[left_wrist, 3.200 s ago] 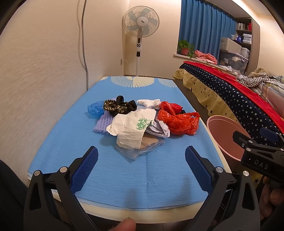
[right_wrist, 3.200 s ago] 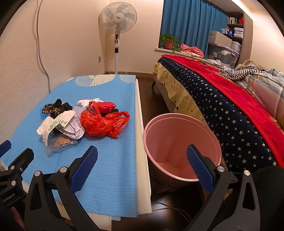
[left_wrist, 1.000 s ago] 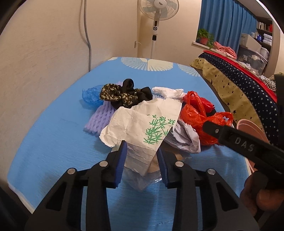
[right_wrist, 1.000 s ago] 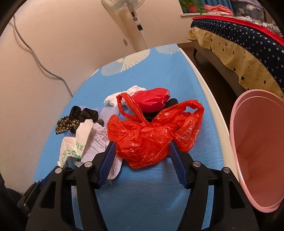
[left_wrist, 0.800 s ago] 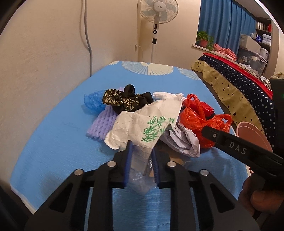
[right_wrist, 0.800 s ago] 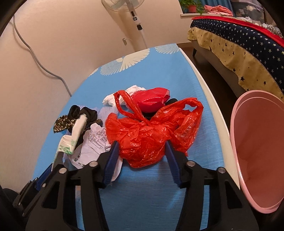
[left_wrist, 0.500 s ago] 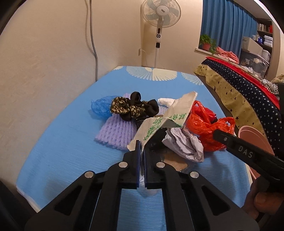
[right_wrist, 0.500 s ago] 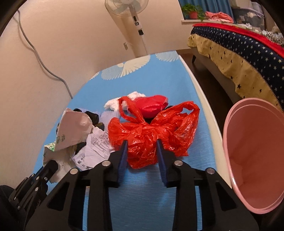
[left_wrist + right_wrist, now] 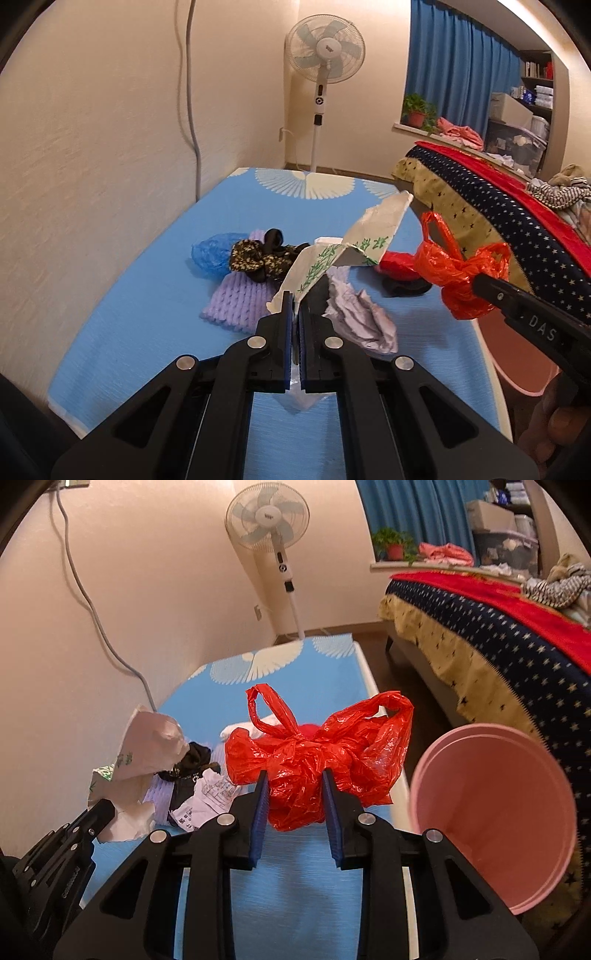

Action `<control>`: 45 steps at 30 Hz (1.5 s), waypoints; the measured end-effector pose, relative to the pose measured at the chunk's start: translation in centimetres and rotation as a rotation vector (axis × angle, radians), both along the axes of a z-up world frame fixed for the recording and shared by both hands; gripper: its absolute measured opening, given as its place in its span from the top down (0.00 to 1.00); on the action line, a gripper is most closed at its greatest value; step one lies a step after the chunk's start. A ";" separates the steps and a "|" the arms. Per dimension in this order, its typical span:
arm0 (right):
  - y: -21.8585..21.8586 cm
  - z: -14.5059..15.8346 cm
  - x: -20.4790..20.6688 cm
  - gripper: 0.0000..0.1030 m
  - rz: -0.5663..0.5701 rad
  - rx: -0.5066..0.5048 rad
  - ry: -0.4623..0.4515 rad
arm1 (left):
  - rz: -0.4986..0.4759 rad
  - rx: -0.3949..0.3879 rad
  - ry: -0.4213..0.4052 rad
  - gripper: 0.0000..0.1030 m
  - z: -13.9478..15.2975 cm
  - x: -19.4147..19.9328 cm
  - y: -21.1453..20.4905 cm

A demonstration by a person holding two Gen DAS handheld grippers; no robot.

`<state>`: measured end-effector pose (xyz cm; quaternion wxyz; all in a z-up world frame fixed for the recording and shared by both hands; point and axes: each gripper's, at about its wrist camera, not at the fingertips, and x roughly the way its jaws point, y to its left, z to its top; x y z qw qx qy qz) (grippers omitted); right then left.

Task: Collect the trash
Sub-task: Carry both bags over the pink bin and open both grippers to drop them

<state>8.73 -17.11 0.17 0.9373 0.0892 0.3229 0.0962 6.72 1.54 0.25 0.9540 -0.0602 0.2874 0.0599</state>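
Both your grippers hold trash above the blue table [image 9: 155,295]: left gripper [image 9: 294,334] pinches the white paper wrapper [image 9: 343,243], right gripper [image 9: 293,814] clamps the red plastic bag [image 9: 317,753] left of the pink bin [image 9: 491,812].

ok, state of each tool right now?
Left tool: closed on the white paper bag, lifted off the pile.
Right tool: closed on the red plastic bag, beside the pink bin.
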 end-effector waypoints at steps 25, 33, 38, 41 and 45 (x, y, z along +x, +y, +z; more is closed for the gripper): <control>-7.6 6.1 -5.4 0.72 -0.186 -0.092 -0.119 | -0.146 -0.056 -0.061 0.98 3.1 -2.4 -3.0; -11.0 7.4 -6.1 0.72 -0.253 -0.123 -0.101 | -0.261 -0.098 -0.085 0.98 5.0 -1.7 -7.1; -13.7 9.0 -6.4 0.72 -0.309 -0.156 -0.109 | -0.338 -0.126 -0.089 0.98 6.1 -0.2 -10.4; -15.0 9.7 -6.2 0.72 -0.337 -0.174 -0.107 | -0.381 -0.139 -0.083 0.98 6.5 0.8 -12.4; -16.9 10.1 -5.7 0.72 -0.394 -0.167 -0.104 | -0.436 -0.144 -0.075 0.98 6.7 2.1 -15.0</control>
